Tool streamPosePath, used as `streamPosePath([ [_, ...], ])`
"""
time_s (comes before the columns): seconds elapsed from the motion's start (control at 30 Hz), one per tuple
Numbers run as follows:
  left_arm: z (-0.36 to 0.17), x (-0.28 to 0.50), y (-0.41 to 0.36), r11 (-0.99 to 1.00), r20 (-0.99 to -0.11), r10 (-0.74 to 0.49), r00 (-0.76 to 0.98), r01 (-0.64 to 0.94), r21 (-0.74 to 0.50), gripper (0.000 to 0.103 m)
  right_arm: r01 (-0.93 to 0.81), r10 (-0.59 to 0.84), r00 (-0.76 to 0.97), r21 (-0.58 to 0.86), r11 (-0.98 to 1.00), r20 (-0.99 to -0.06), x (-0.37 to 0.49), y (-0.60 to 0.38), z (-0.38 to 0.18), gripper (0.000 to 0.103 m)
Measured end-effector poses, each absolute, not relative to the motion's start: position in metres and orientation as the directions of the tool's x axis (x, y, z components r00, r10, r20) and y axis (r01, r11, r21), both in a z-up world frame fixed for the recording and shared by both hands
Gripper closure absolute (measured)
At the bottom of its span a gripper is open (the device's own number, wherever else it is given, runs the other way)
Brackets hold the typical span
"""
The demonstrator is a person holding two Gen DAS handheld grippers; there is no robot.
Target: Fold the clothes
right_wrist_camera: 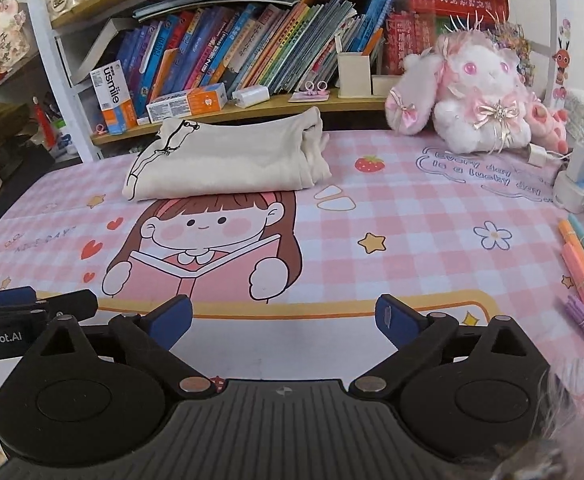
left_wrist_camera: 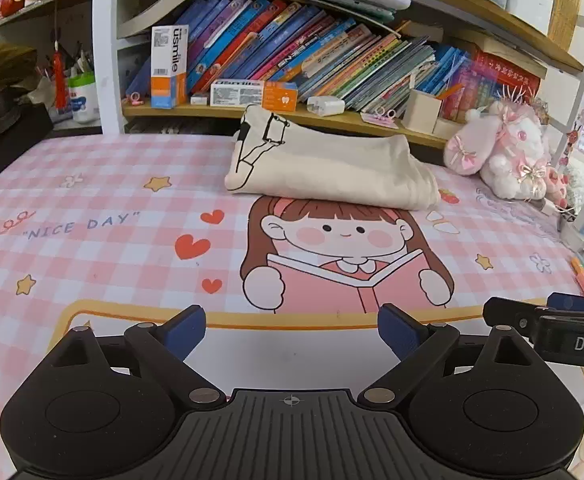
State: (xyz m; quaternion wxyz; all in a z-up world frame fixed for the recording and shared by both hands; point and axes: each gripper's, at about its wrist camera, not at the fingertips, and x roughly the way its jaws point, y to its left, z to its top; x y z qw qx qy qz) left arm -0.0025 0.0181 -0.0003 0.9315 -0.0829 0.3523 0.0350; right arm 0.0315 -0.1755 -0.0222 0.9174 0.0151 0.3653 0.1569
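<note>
Garment (left_wrist_camera: 324, 164): cream, black line print at one end, lying folded into a compact thick bundle at the far middle of the mat (left_wrist_camera: 92, 208), just before the shelf (left_wrist_camera: 220, 111); the right end shows stacked layers, somewhat loose. Task state, by judgement: folding looks done or very nearly so; at most a squaring of that loose end is left, and no other clothing is in sight to fold. Left gripper (left_wrist_camera: 291, 334): jaws spread wide, nothing between them, low over the near edge of the mat, well apart from the garment. Right gripper (right_wrist_camera: 284, 324): likewise wide open and empty, beside the left one, its body just entering the left view at the right edge. Mat: pink check, a reading girl printed in the middle, bare between grippers and garment, so nothing blocks a reach forward. Surroundings: books (left_wrist_camera: 292, 52) leaning on the shelf behind, boxes (left_wrist_camera: 168, 66) before them; a plush rabbit (right_wrist_camera: 476, 96) at far right, near the garment but not touching; markers (right_wrist_camera: 580, 264) along the right edge; a charger and cable (right_wrist_camera: 540, 156) beside the plush.
</note>
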Motion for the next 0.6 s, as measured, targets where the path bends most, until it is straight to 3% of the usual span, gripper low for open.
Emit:
streamPosePath([
  [0.6,0.0005,-0.0026,0.0154,0.985,-0.660,-0.017,0.751,-0.100,-0.139,0.008,-0.240,0.270,0.690,0.139,0.961,-0.671,0.0246,-0.1811,-0.0218,0.003],
])
